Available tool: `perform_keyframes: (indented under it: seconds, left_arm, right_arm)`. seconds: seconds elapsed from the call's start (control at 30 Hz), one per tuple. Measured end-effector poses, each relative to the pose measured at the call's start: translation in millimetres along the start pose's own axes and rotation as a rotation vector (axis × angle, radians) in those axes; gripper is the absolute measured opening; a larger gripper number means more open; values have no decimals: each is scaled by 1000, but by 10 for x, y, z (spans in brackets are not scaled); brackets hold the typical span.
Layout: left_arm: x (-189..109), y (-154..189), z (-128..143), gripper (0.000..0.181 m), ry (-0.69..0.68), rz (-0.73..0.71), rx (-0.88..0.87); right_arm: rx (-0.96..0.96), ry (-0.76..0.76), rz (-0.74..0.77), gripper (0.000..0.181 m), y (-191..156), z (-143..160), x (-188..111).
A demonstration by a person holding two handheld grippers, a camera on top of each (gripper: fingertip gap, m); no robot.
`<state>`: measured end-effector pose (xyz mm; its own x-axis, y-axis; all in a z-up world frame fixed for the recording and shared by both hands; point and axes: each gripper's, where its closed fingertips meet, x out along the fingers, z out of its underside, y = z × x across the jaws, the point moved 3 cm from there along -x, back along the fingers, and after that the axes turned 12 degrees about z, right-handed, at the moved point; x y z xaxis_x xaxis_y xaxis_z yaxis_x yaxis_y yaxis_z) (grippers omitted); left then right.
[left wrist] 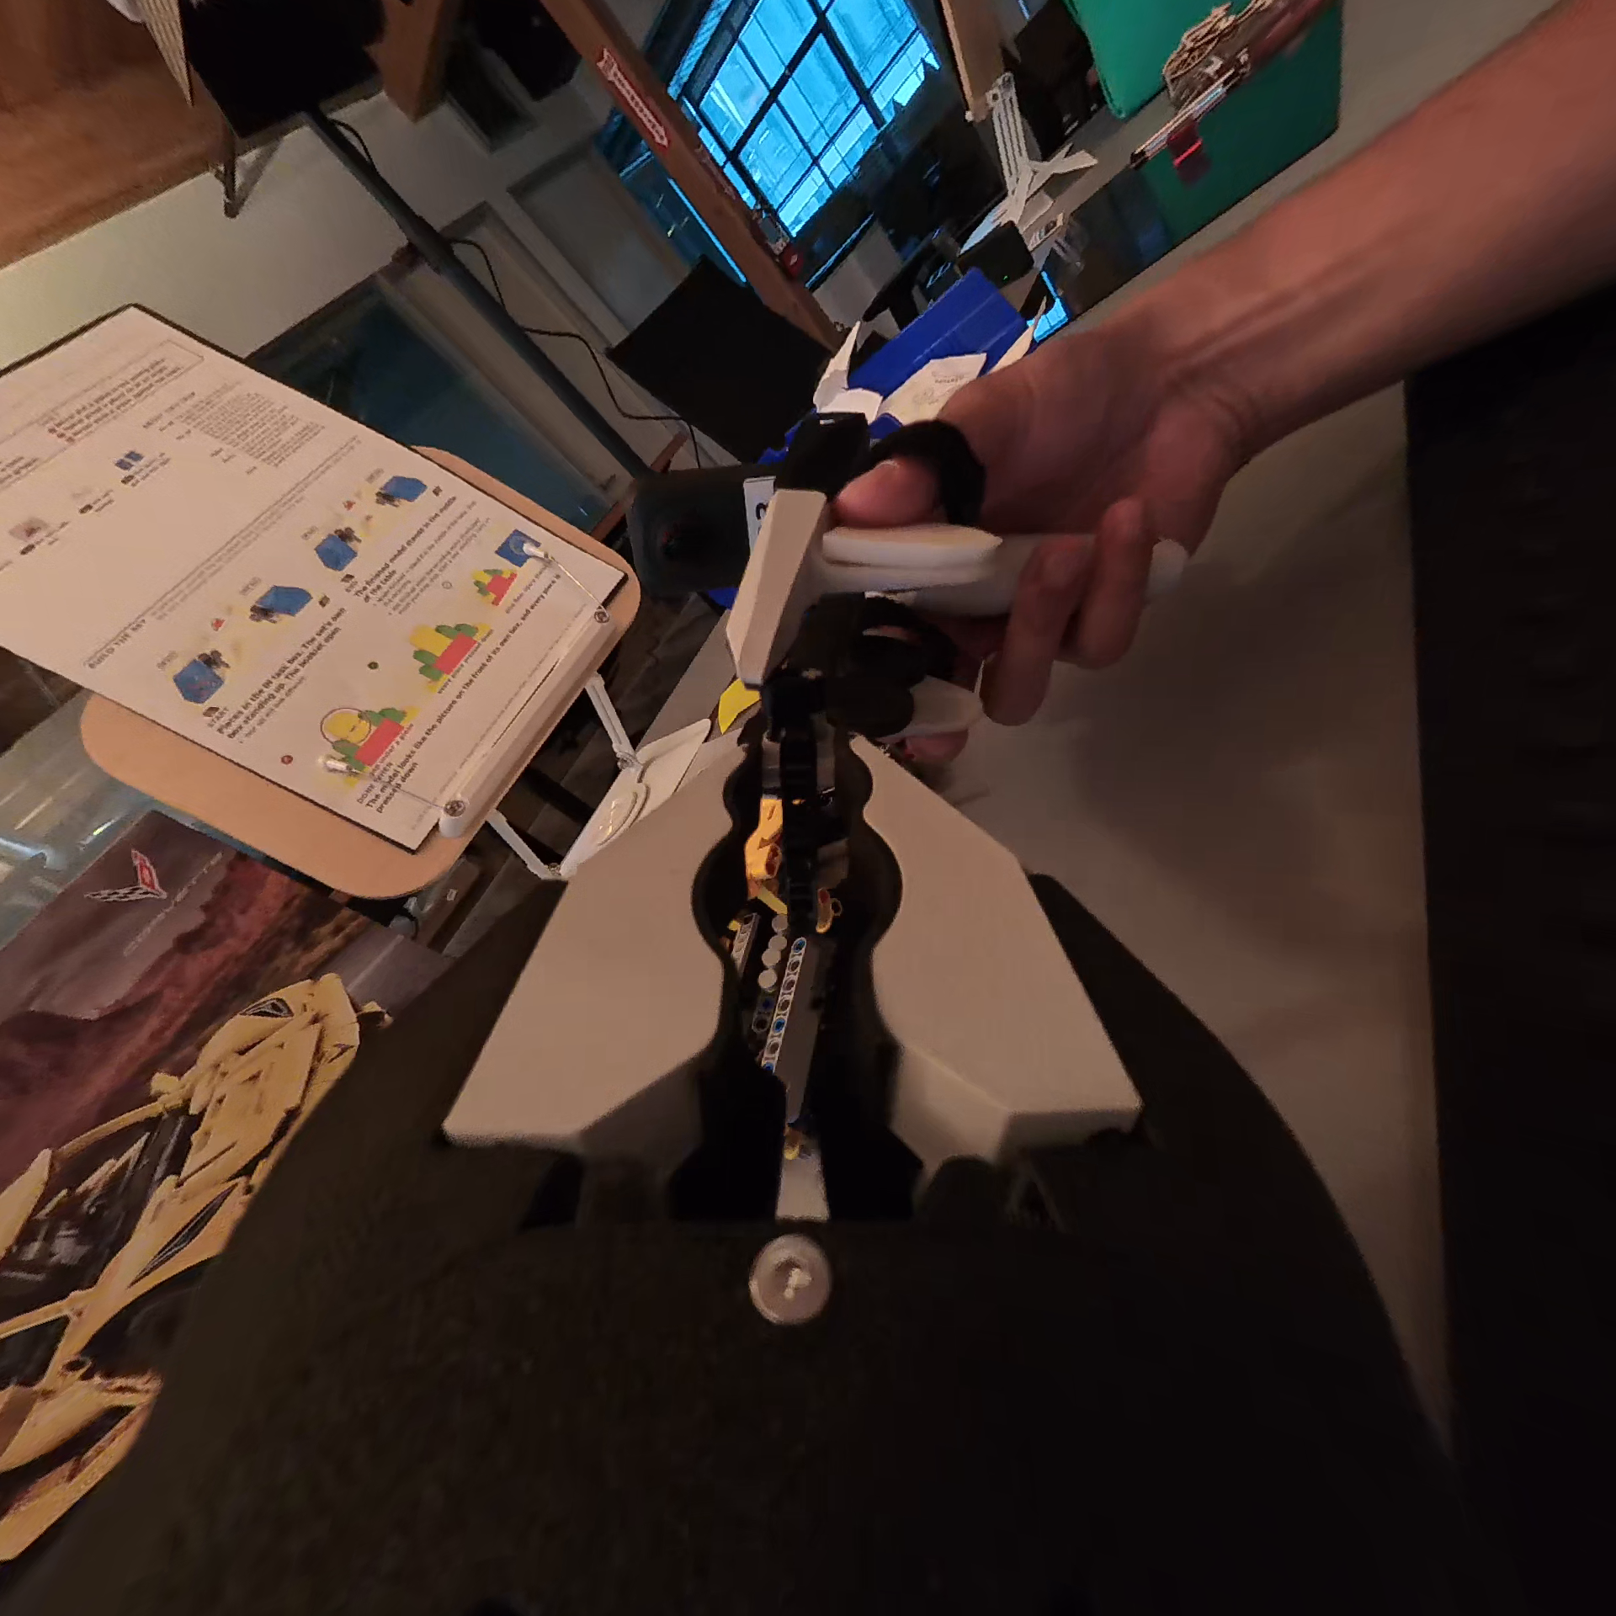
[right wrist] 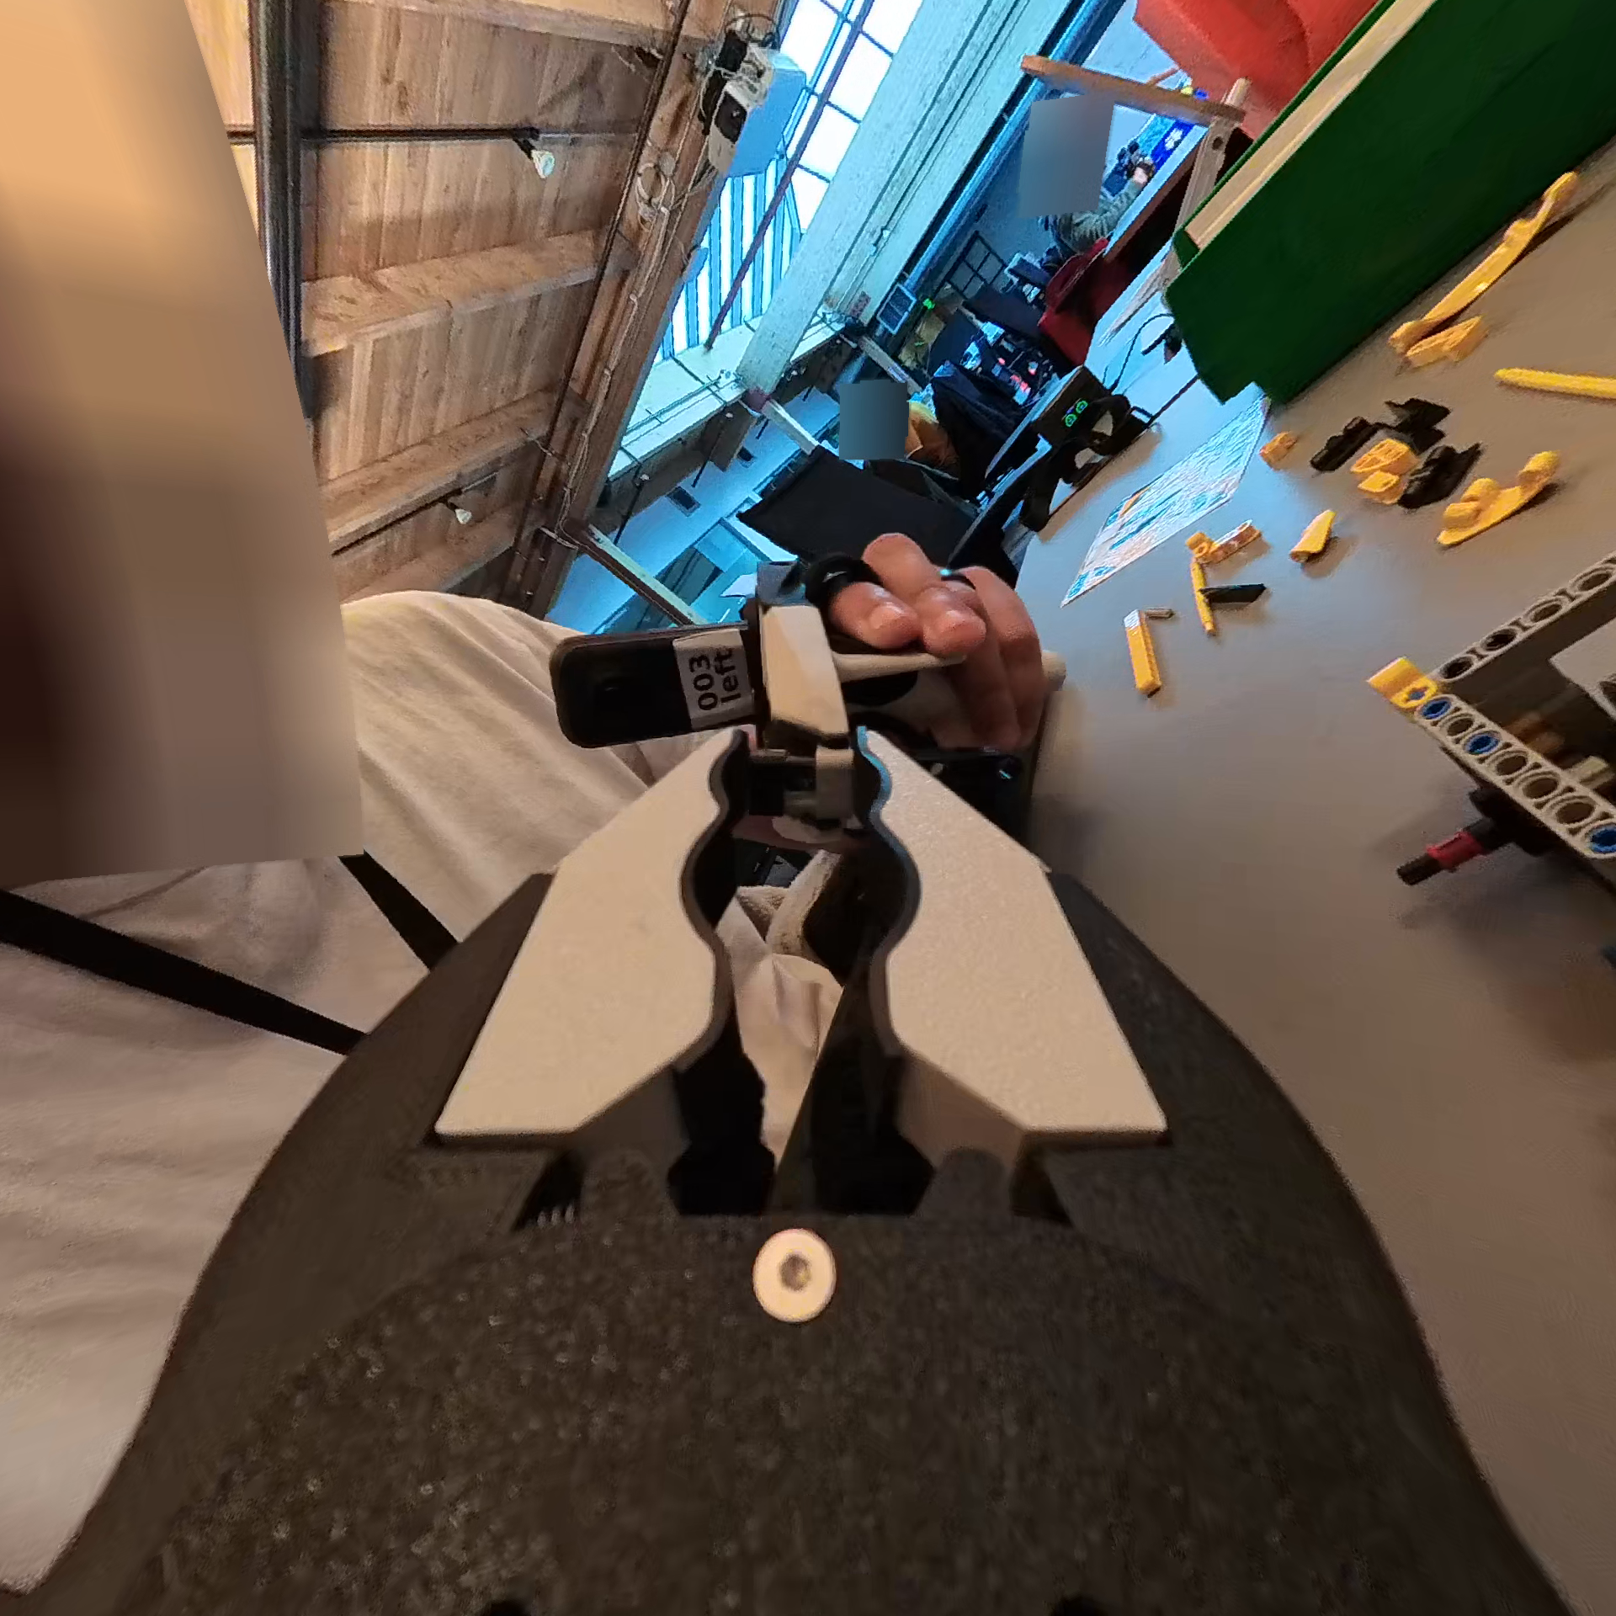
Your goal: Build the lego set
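In the left wrist view my left gripper (left wrist: 800, 769) is shut on a long Lego sub-assembly (left wrist: 783, 988): a grey holed beam with blue pins, yellow parts and a black upper end. My right gripper (left wrist: 774, 678), held by a hand, comes down onto that black end from above. In the right wrist view my right gripper (right wrist: 804, 752) has its fingertips closed around the grey and black end of the sub-assembly (right wrist: 809, 783). The left gripper (right wrist: 800, 700) faces it just beyond, touching the same piece. Both are held above the grey table (right wrist: 1224, 874).
An instruction sheet on a stand (left wrist: 306, 568) and the Lego box with a yellow car picture (left wrist: 131, 1180) are at the left. On the table lie loose yellow and black pieces (right wrist: 1399, 472), a grey beam frame (right wrist: 1530, 726), a booklet (right wrist: 1172, 507) and a green box (right wrist: 1355, 219). My left and right fingertips are right by each other.
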<state>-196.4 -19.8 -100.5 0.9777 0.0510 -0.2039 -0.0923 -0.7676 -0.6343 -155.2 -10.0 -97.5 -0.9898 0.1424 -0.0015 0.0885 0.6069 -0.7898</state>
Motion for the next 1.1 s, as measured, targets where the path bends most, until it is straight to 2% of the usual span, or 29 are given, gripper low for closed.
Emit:
perform_keyframes:
  seconds: [0.2,0.37,0.53,0.63,0.7,0.73,0.77,0.9,0.93,1.0,1.1]
  left_arm:
    - [15,-12,13,17,-6,-39,-14]
    - [48,43,103,19,-45,7,-17]
    - [-2,-47,193,25,-99,-83,44]
    - [68,-11,270,29,-151,-53,27]
    - [106,38,262,24,-173,-56,70]
    - [112,48,248,11,-179,-68,85]
    - [106,26,234,7,-188,-101,104]
    - [97,-131,219,7,-260,-256,133]
    - [66,-185,170,8,-251,-307,151]
    - [-9,-265,78,7,-216,-381,167]
    - [-69,-307,51,7,-201,-421,158]
  right_arm:
    - [-120,4,72,22,-7,-14,-12]
    - [-193,-44,152,22,84,45,-27]
    - [-155,11,136,22,85,-41,-121]
    - [-191,-28,109,22,-1,19,-89]
    - [-219,-62,99,22,-57,73,-16]
    - [-228,-65,101,22,-73,80,12]
    - [-237,-68,102,22,-85,87,28]
    - [-296,46,164,22,-115,-47,52]
    - [-308,106,166,27,-147,-104,59]
    - [-303,236,149,48,-199,-178,68]
    - [-246,341,104,69,-260,-193,110]
